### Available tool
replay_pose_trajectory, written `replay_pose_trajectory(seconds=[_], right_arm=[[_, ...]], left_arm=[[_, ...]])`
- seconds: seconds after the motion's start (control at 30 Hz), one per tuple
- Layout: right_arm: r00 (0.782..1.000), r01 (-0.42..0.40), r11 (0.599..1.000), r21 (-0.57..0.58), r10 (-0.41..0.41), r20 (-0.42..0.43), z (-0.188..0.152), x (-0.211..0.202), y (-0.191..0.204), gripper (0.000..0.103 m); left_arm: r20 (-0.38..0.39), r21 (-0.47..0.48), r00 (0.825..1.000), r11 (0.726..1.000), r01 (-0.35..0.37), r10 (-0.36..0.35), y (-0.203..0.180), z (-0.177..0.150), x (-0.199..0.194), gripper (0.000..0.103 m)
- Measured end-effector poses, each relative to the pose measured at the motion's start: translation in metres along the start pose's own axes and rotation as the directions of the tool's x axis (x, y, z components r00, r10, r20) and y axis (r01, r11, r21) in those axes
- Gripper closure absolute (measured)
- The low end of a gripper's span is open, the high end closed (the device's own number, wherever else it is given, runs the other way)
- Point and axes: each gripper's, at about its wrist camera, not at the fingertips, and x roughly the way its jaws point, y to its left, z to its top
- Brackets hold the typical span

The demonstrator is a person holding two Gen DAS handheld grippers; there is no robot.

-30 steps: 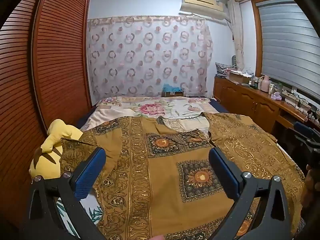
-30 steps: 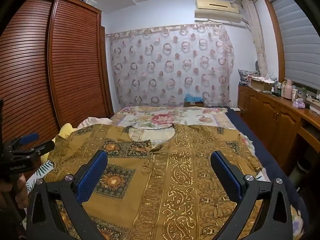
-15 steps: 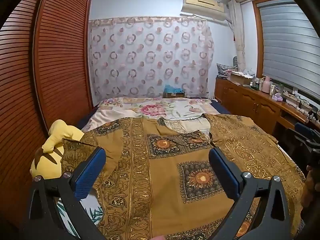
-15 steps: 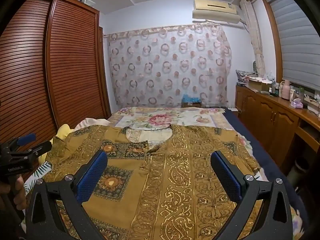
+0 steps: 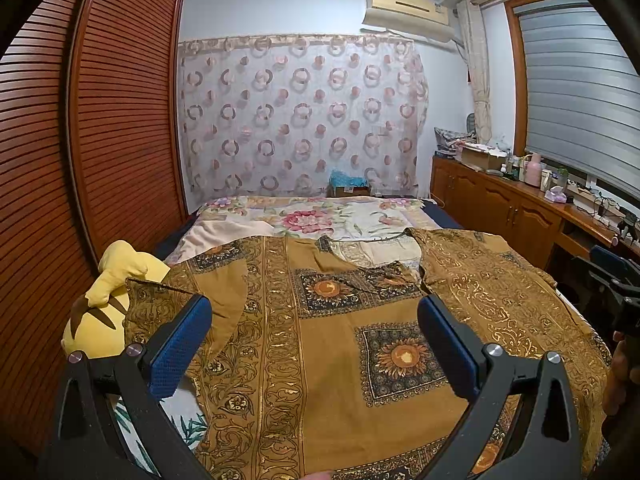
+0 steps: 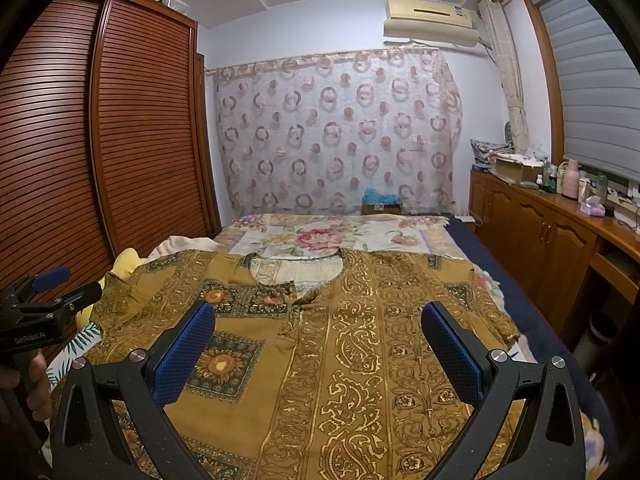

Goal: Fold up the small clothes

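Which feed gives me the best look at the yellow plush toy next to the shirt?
The left wrist view. There the yellow plush toy shows nearly whole at the bed's left edge, with the shirt sleeve draped against it. The right wrist view shows only a sliver of it, beyond the shirt's far corner and behind the left tongs.

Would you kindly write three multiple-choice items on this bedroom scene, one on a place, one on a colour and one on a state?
1. Where does the yellow plush toy lie?
A. on the cabinet
B. beside the garment's left sleeve, near the wardrobe
C. on the floral bedspread's far end

2. What colour are the pads of the grippers?
A. blue
B. red
C. green

3. How do the left gripper and right gripper stand?
A. both shut on cloth
B. one open, one shut
C. both open, holding nothing

Key: 1 B, it peeks out beside the mustard garment by the slatted doors; 2 A, the pads are blue; 3 C, wide gaps show between the fingers.
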Motion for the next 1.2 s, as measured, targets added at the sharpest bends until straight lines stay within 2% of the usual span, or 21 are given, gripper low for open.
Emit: replay_pose_trajectory(seconds=[1.2], right_arm=[[1.000,0.009,1.000,0.005,-0.009,0.001,0.0003,-0.0042,0.0031,0.001]], left_arm=[[0.002,0.000,1.000,1.000,-0.006,0.006,0.0044,0.0025,-0.0020,0.000]])
